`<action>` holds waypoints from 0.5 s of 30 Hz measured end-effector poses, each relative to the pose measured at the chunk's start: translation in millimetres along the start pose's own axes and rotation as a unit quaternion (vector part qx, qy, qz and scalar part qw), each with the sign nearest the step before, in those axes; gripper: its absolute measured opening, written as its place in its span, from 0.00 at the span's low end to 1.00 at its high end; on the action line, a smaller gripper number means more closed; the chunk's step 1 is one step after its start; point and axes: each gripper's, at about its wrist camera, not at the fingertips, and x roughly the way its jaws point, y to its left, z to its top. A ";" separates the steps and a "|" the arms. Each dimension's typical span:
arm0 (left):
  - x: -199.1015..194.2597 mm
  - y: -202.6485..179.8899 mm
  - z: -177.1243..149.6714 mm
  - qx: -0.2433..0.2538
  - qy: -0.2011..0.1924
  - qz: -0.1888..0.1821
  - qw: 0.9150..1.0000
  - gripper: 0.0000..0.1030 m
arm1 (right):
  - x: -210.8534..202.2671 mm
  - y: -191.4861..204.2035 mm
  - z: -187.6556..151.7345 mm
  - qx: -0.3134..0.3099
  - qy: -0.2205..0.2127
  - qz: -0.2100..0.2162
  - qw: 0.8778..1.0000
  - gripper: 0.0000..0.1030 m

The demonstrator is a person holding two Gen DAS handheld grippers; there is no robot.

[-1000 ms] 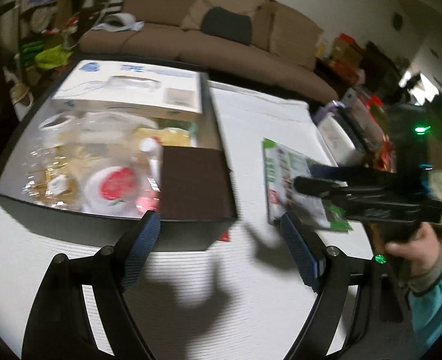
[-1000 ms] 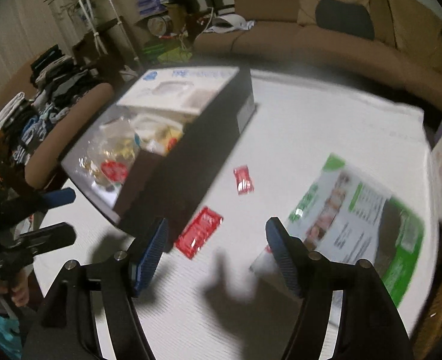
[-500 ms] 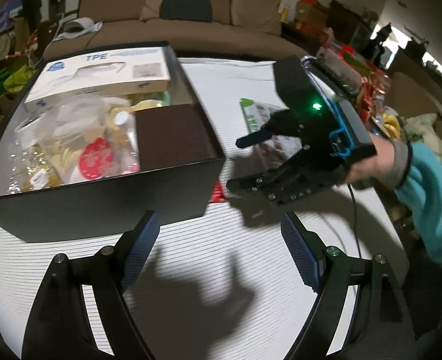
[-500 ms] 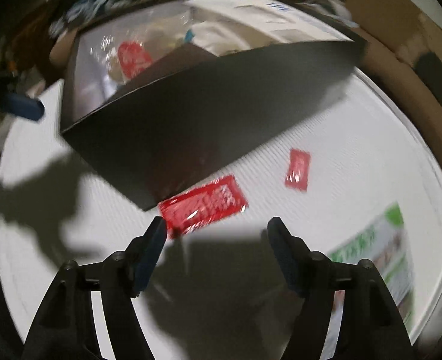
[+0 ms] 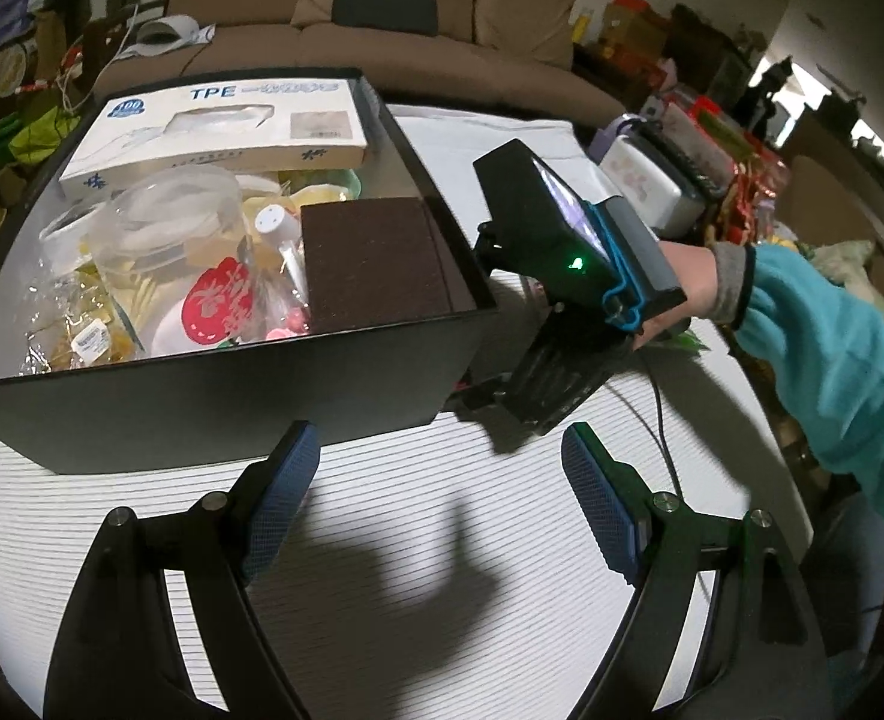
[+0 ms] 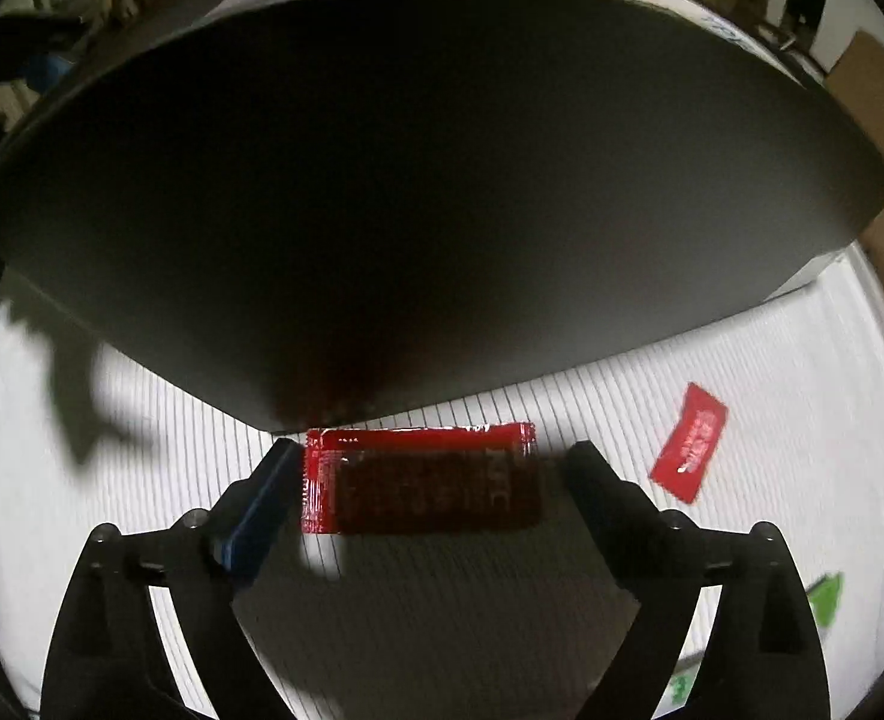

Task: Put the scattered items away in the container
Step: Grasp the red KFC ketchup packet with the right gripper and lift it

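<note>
White ribbed cloth covers the tabletop (image 5: 418,516), and behind it stands a brown sofa (image 5: 382,30) with a dark cushion. On the tabletop sits the black container (image 5: 214,402), already holding a white TPE box (image 5: 226,126), clear plastic packs and a brown sponge block (image 5: 376,258).

In the right wrist view, the right gripper (image 6: 430,468) points steeply down at the foot of the container's dark wall. Its jaws have just been opening and now stand wide apart, with a large red sauce packet (image 6: 418,477) lying flat on the cloth between them; the left fingertip (image 6: 277,468) is just beside the packet's edge, and the other finger stands apart from it. A smaller red packet (image 6: 689,443) lies near, to the right.

The left gripper (image 5: 436,492) hovers over bare cloth in front of the container, its blue pads spread and holding nothing. A hand (image 5: 682,282) in a teal sleeve (image 5: 826,360) carries the right gripper
</note>
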 end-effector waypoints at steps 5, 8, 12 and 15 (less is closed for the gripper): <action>3.3 0.8 3.4 -0.007 0.002 -0.003 1.000 0.79 | -8.6 0.8 -8.7 0.011 -0.016 -0.013 1.000 0.75; 5.1 -0.5 5.6 -0.007 0.004 -0.007 1.000 0.79 | -16.4 0.1 -18.1 0.040 -0.020 -0.010 0.999 0.73; 5.1 -4.6 5.4 -0.006 0.007 -0.020 1.000 0.79 | -31.3 4.1 -38.4 0.082 -0.027 -0.016 0.996 0.68; 7.2 -10.8 5.1 -0.005 0.018 -0.051 0.999 0.79 | -60.7 0.6 -64.5 0.173 -0.076 0.024 0.982 0.67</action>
